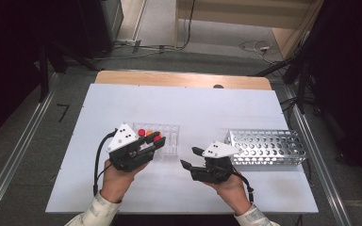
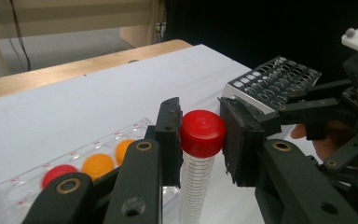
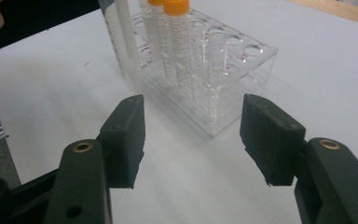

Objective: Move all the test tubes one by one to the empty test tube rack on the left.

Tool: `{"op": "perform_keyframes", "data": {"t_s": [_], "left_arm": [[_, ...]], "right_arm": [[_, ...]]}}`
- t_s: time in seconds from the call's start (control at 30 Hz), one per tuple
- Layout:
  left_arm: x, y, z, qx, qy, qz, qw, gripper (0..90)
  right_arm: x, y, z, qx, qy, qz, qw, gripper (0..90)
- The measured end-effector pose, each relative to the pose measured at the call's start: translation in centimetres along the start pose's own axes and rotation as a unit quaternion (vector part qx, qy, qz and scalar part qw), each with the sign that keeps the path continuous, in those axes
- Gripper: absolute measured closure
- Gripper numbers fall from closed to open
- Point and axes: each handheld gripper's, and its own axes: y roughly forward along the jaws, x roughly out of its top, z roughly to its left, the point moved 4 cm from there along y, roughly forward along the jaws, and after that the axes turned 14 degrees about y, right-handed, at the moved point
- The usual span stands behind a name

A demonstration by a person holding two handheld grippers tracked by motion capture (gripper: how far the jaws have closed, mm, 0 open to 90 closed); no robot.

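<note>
The red-capped tube (image 2: 200, 154) stood upright between the jaws of the left gripper (image 2: 200, 140), which were clamped on it just below and at its cap. Fine black graduation lines ran down its clear body, but no figures beside them could be read. In the high view the left gripper (image 1: 152, 143) held it over the near side of the clear plastic rack (image 1: 169, 139), which sat on the white desk (image 1: 193, 108) left of its middle, closer to the near edge than the far one.

In that rack, seen from the left gripper view, 1 red cap (image 2: 58, 175) and 2 orange caps (image 2: 99, 163) sat in a row along its near side. From the right gripper view, 2 orange-capped tubes (image 3: 177, 42) rose from the clear plastic rack (image 3: 214, 88), their sides marked with the same fine scale, too small to read; small red marks by the holes on the rack's top were also unreadable.

The right gripper (image 1: 192, 157) hung low over the desk between the 2 racks, its jaws apart with nothing between them; the right gripper view showed bare white desk between its pads (image 3: 126, 135).

The metal rack (image 1: 266, 147), perforated and with no tubes in it, lay toward the desk's right edge, just beside the right gripper. A wooden strip (image 1: 184, 79) ran along the far edge of the desk.
</note>
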Motion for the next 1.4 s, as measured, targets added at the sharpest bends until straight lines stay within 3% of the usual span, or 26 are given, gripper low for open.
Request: {"op": "perform_keyframes", "data": {"t_s": [0.37,0.83,1.4], "left_arm": [[0.3,-2.3,2.6,0.031,-0.021,-0.011,0.9992,70.3],[0.5,-3.3,3.8,0.055,-0.028,-0.015,0.9980,70.4],[-0.1,-3.7,5.2,0.088,-0.030,-0.010,0.9956,70.4]], "right_arm": [[-0.1,-1.0,-1.3,-0.016,0.012,-0.005,0.9998,34.7],[-0.8,-2.2,-3.0,-0.031,0.027,-0.008,0.9991,34.2],[-0.8,-2.8,-3.5,-0.039,0.034,-0.015,0.9985,34.0]]}}
